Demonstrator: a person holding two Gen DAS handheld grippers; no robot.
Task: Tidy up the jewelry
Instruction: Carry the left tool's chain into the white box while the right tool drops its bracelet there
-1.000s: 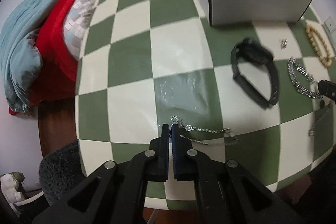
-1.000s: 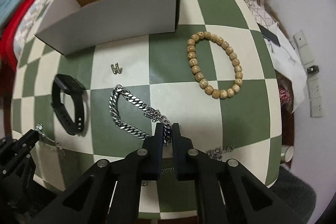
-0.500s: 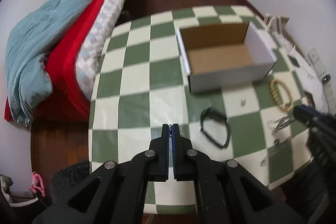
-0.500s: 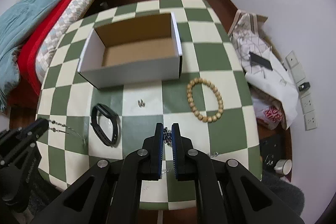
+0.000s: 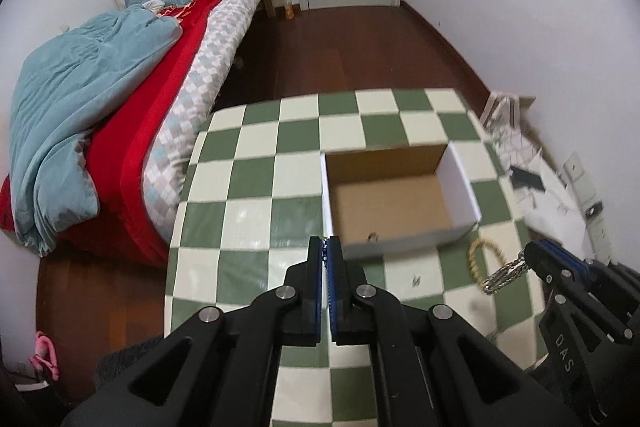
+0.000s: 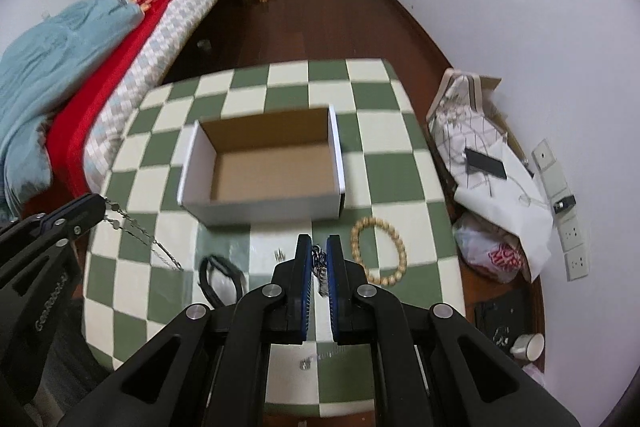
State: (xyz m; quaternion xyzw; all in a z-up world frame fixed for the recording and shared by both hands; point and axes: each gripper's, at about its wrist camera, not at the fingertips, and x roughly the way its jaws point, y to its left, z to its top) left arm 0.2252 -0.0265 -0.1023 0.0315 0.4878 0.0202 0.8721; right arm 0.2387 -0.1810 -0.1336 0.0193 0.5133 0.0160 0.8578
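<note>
My left gripper (image 5: pixel 326 247) is shut; in the right wrist view this left gripper (image 6: pixel 101 205) holds a thin silver necklace (image 6: pixel 140 235) that dangles over the checkered table (image 6: pixel 384 131). My right gripper (image 6: pixel 319 247) is shut on a heavy silver chain bracelet (image 6: pixel 318 265). From the left wrist view, that right gripper (image 5: pixel 528 259) carries the chain bracelet (image 5: pixel 502 275) in the air. An open, empty cardboard box (image 6: pixel 260 163) with white sides stands ahead of both grippers. A wooden bead bracelet (image 6: pixel 378 251), a black watch band (image 6: pixel 216 277) and small earrings (image 6: pixel 279 254) lie on the table.
A bed with a blue blanket (image 5: pixel 80 99) and red cover runs along the table's left side. Bags and papers (image 6: pixel 488 179) lie on the floor to the right, by wall sockets (image 6: pixel 572 231). A cup (image 6: pixel 528 345) stands on the floor. Another small chain (image 6: pixel 316 359) lies near the table's front edge.
Both grippers have risen well above the table, each lifting its piece off the surface: the left the thin necklace, the right the chain bracelet. The box's inside has come into view.
</note>
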